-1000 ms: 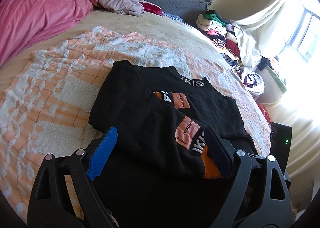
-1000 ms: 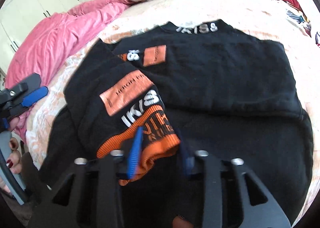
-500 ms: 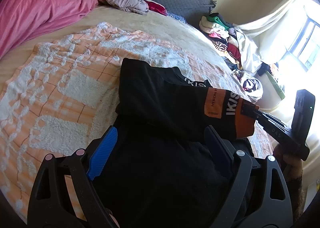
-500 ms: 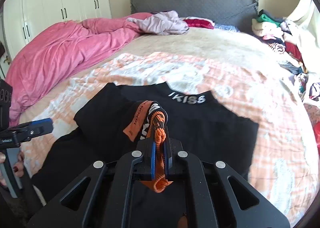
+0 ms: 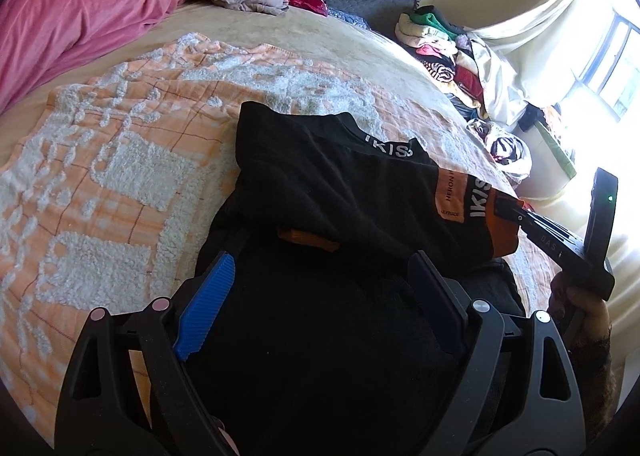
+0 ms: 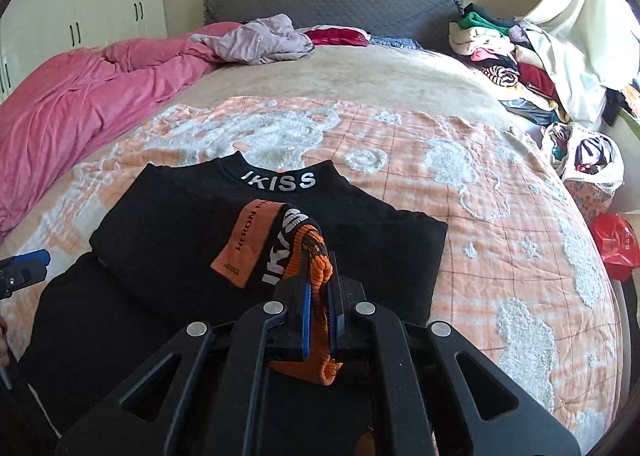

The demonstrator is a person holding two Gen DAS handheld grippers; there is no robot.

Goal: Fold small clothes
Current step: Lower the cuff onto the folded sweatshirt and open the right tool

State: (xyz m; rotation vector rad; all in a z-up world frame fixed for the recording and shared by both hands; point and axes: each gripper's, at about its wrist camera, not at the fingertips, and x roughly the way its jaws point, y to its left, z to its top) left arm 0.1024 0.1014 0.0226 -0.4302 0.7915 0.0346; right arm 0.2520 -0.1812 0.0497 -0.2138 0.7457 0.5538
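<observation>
- Around the work: a crumpled pink duvet along the bed's left side; a pale lilac garment bunched against the grey quilted headboard; a heap of mixed clothes at the right; a red plastic bag off the bed's right edge; nothing lies between either claw and the garment
- The black long-sleeved sweater with orange cuffs and white IKISS lettering lies on the orange-and-white tufted blanket, collar toward the headboard
- A second ago the sleeve lay flat, folded over the body; now its orange ribbed cuff is raised off the cloth and drawn rightward
- The right gripper is clamped tight on that cuff
- The left gripper hangs with jaws spread wide over the sweater's lower body, gripping nothing
</observation>
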